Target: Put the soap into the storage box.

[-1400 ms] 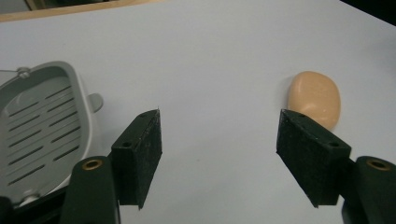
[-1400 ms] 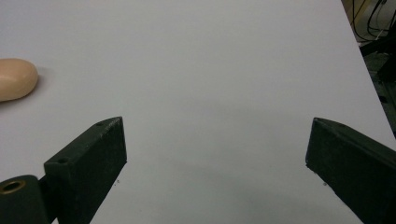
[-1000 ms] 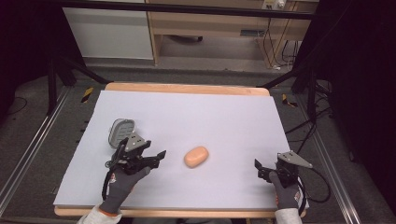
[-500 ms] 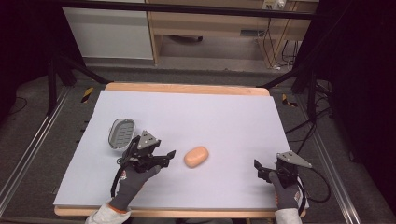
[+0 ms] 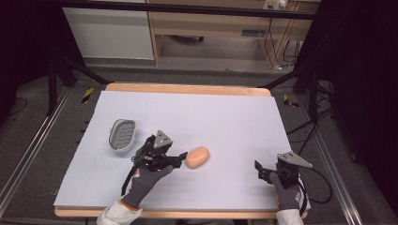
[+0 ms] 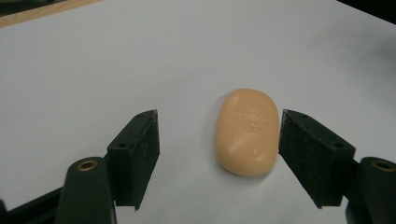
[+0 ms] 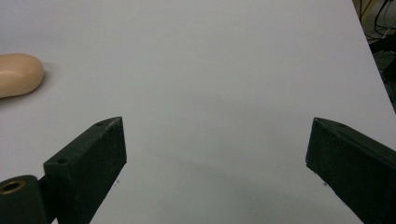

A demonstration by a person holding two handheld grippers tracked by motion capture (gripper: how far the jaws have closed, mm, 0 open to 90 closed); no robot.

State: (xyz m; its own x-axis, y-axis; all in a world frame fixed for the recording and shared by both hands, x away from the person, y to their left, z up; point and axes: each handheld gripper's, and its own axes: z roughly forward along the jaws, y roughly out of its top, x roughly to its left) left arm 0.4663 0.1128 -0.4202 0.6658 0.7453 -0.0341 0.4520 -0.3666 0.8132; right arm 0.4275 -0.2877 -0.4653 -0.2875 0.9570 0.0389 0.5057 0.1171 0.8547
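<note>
While flat on white table [image 5: 225,122], peach soap bar [image 6: 246,131] between spread left gripper [image 6: 217,140] jaws, touching right jaw; right gripper [image 7: 215,154] agape, near right.

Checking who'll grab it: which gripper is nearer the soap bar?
Left. The left gripper has its open jaws around the soap bar; the right gripper sits apart, open.

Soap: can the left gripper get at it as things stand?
Probably yes. The left gripper is open with the soap lying between its jaws, off-centre toward one jaw; whether that jaw touches it, I cannot tell. Nothing lies between them on the table.
</note>
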